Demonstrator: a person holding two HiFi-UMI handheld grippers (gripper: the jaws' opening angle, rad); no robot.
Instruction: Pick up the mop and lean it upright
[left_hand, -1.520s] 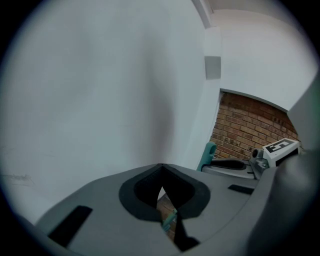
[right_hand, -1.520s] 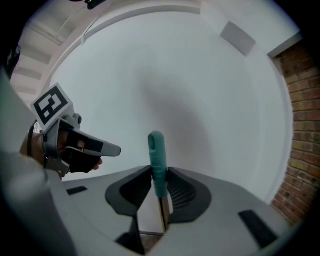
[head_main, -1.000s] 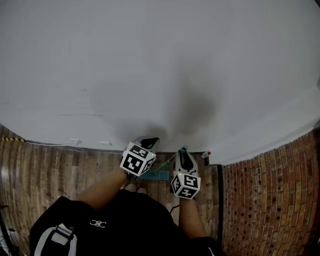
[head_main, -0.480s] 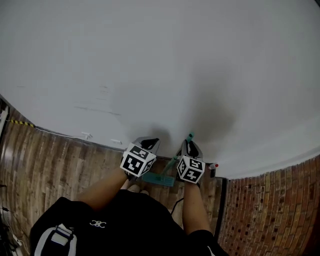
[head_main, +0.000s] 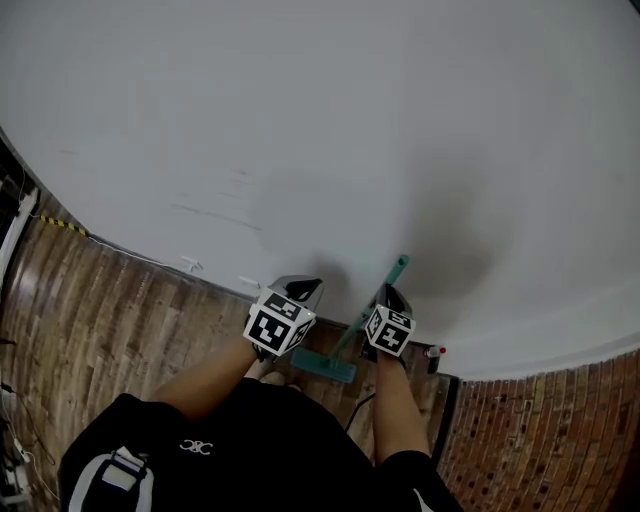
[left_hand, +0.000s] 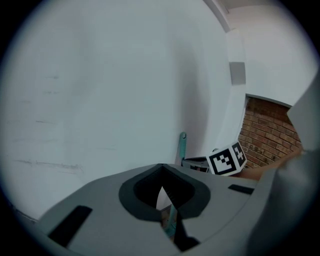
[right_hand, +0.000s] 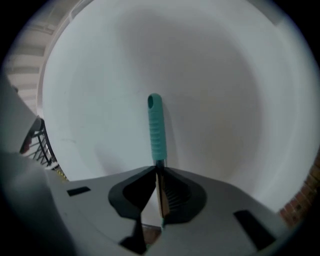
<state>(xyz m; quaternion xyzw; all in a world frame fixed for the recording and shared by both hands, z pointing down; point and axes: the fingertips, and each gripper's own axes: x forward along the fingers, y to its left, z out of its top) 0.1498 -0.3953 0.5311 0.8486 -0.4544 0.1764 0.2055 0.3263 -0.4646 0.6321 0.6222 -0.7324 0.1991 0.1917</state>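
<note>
The mop has a teal handle (head_main: 397, 270) and a flat teal head (head_main: 325, 364) on the wooden floor by the white wall. It stands tilted, with its top end close to the wall. My right gripper (head_main: 391, 298) holds the pole just below the ribbed teal grip (right_hand: 156, 130). Its jaws are closing, and the pads press on the pole between them (right_hand: 159, 172). My left gripper (head_main: 300, 288) hovers to the left of the pole, above the mop head. It is shut (left_hand: 161, 172) and holds nothing. The handle (left_hand: 183, 147) shows beyond it.
A white wall (head_main: 300, 130) fills the upper view and meets the wooden floor (head_main: 110, 310). A brick surface (head_main: 540, 440) lies at the lower right. A small red-capped object (head_main: 436, 352) sits at the wall's foot. Yellow-black tape (head_main: 62, 226) lies at the left.
My right gripper has moved up and toward the wall with the mop handle, and the pole now stands steeper. The left gripper has hardly moved.
</note>
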